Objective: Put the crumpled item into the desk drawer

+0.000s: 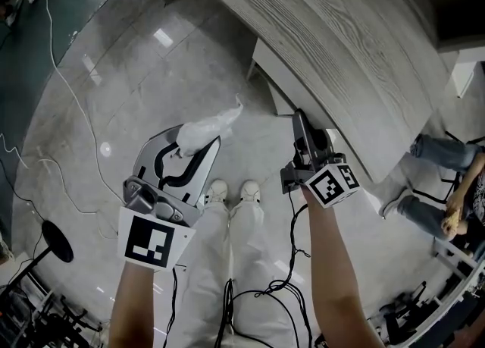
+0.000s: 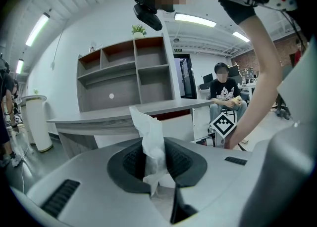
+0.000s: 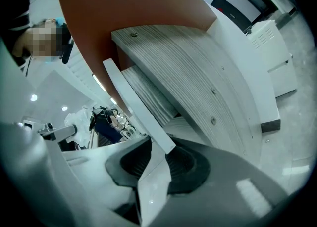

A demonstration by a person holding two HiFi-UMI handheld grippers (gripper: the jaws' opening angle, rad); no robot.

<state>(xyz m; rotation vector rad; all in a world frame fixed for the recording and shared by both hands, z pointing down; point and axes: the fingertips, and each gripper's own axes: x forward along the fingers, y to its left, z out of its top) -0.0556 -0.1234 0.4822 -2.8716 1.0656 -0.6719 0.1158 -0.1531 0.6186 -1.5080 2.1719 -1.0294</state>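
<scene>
A crumpled white tissue [image 1: 206, 130] sticks up from my left gripper [image 1: 198, 144], which is shut on it over the floor, left of the desk. In the left gripper view the tissue [image 2: 151, 144] stands pinched between the dark pads, with my left gripper [image 2: 157, 164] facing the grey desk [image 2: 124, 114]. My right gripper [image 1: 299, 117] reaches under the wood-grain desk top [image 1: 341, 28] to the white drawer front [image 1: 303, 85]. In the right gripper view the drawer front's edge [image 3: 136, 102] runs down between the pads, and my right gripper [image 3: 157, 164] is shut on it.
A seated person [image 1: 447, 187] is at the right, close to the desk's end. Cables [image 1: 76, 104] trail over the shiny floor at the left. A shelf unit [image 2: 129, 72] stands behind the desk and a white bin [image 2: 37, 119] beside it. My shoes [image 1: 233, 191] are between the grippers.
</scene>
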